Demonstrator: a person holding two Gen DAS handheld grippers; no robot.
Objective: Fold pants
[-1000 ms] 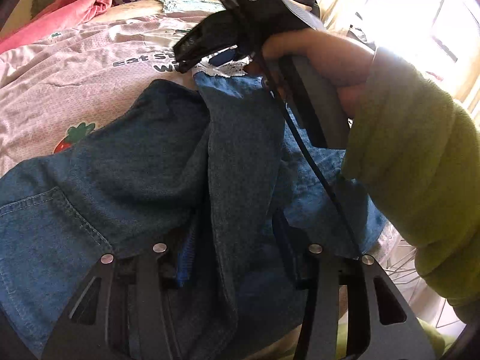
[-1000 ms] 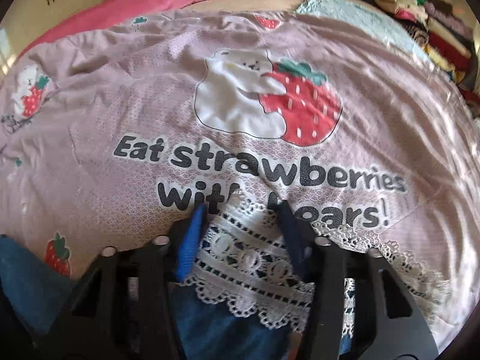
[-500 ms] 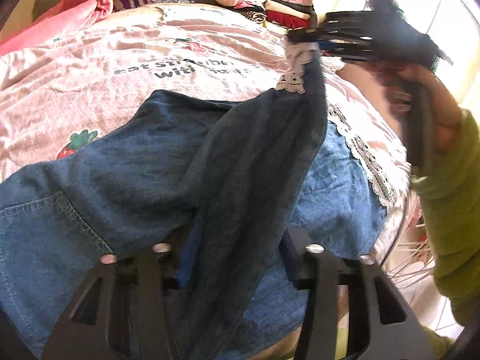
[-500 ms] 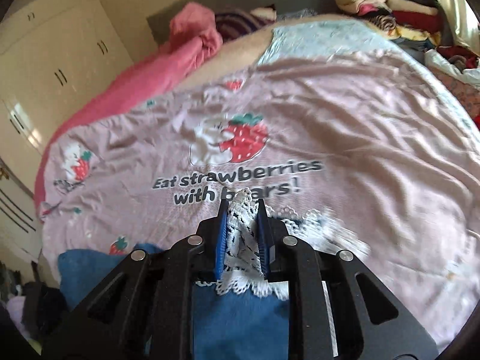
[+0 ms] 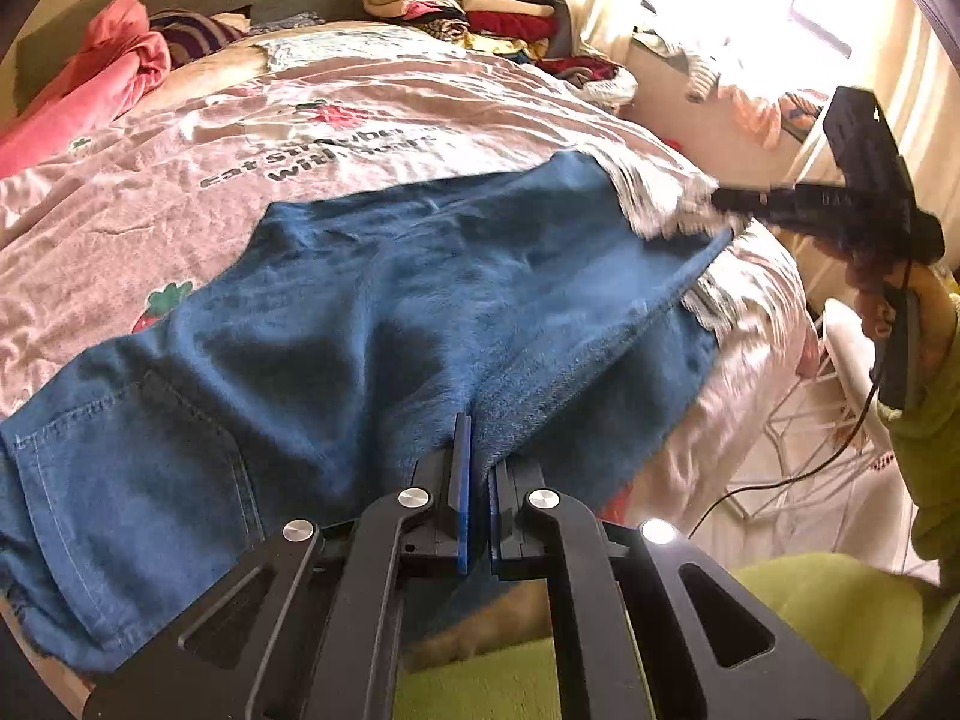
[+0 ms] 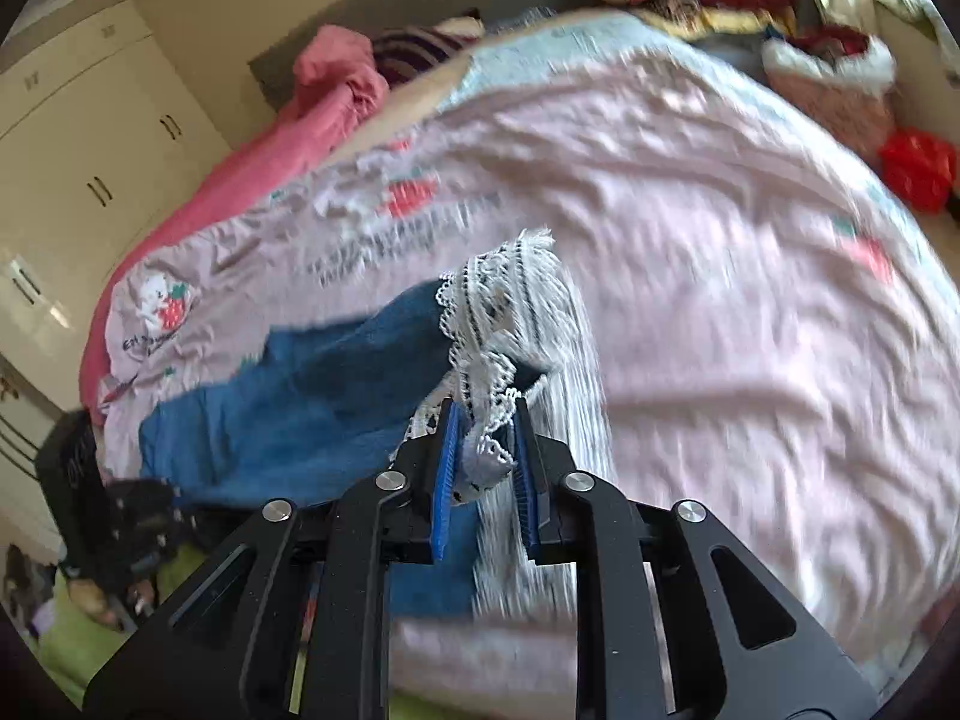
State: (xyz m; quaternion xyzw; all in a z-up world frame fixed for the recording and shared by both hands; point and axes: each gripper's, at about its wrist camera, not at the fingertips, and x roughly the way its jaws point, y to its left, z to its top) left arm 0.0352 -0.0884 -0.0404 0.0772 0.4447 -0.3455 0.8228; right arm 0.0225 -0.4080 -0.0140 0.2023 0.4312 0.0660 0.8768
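On bedspread [image 5: 420,96], left gripper [image 5: 477,480] pinching pants [image 5: 420,276], right gripper [image 6: 483,468] pinching lace hem [image 6: 504,312]

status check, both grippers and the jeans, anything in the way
Left gripper shut on jeans inseam edge. Right gripper shut on lace hem, leg stretched over pink bedspread. Nothing blocking the fold.

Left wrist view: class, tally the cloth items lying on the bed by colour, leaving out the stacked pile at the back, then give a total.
Blue denim pants with white lace hem: 1
Pink strawberry-print bedspread: 1
Pink crumpled blanket: 1
Purple striped garment: 1
Total: 4
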